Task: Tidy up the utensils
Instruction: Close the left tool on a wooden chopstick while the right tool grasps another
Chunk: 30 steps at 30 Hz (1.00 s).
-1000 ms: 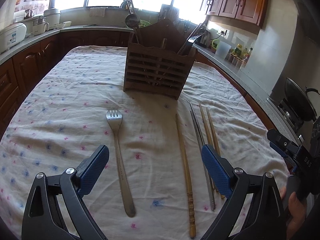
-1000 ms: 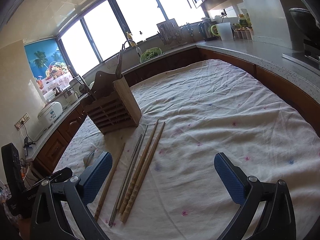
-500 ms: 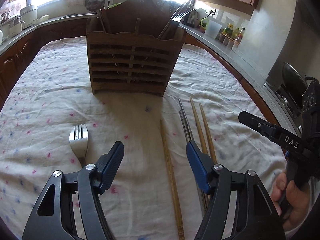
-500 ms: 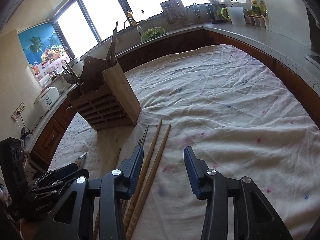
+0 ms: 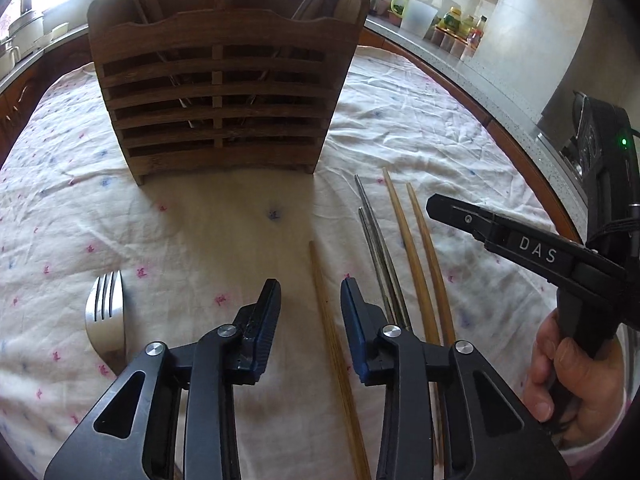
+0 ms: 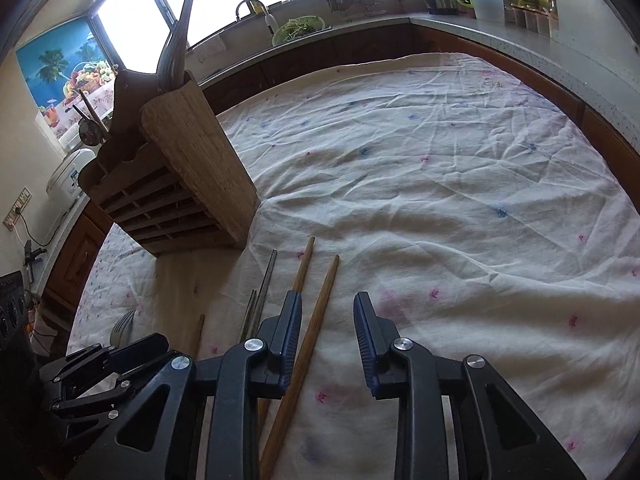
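Left-wrist view: the left gripper (image 5: 308,304) hovers low over a white tablecloth (image 5: 180,232) printed with small pink and blue marks, its blue-padded jaws parted by a narrow gap and holding nothing. A single wooden chopstick (image 5: 332,344) lies on the cloth and runs lengthwise through that gap, nearer the right-hand pad; whether the pads touch it cannot be told. Just right of it lie a pair of metal chopsticks (image 5: 376,248), then a pair of wooden chopsticks (image 5: 416,248), all roughly parallel and pointing toward the holder. A steel fork (image 5: 106,320) lies well to the left of the gripper, tines toward the holder. The slatted wooden utensil holder (image 5: 218,92) stands upright at the far side of the cloth, with several utensil handles rising from its compartments. At the right edge, the person's right hand (image 5: 568,376) grips the handle of the right gripper. Right-wrist view: the right gripper (image 6: 328,312) is likewise partly open and empty, poised above the cloth. The nearer chopstick of the wooden pair passes beneath the gap beside the left-hand pad; the other emerges from behind that pad. The holder stands to the upper left, and a kitchen counter (image 6: 520,40) curves behind the table.
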Each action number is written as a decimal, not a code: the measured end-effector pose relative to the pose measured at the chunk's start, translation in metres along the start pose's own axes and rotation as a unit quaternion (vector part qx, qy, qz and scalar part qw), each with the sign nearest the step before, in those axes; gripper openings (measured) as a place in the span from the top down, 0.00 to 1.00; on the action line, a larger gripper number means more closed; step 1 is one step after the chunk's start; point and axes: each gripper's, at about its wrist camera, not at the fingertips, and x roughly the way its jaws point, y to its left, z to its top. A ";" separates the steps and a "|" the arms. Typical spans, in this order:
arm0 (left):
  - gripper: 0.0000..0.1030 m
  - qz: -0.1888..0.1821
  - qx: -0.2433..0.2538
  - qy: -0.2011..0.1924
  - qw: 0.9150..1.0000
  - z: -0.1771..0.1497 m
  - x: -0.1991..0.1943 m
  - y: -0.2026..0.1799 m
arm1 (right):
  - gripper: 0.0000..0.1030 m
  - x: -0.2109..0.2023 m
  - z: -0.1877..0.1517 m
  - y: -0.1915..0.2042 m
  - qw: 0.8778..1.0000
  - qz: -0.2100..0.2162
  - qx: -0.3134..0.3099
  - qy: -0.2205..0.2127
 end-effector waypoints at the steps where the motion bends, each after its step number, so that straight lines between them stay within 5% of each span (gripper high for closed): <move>1: 0.78 -0.001 0.002 0.003 1.000 0.001 0.003 0.000 | 0.74 0.003 0.002 0.001 1.000 -0.002 -0.002 0.002; 13: 0.93 0.030 0.049 -0.002 0.998 0.011 0.015 -0.011 | 0.84 0.030 0.010 0.020 0.996 -0.060 -0.069 0.012; 22: 0.96 0.015 0.043 -0.003 0.999 0.011 0.011 -0.005 | 0.94 0.022 0.009 0.015 0.999 -0.023 -0.043 0.009; 30: 0.96 -0.014 0.016 -0.043 0.999 0.006 -0.033 0.006 | 0.95 -0.020 0.004 0.016 0.999 0.020 -0.030 -0.017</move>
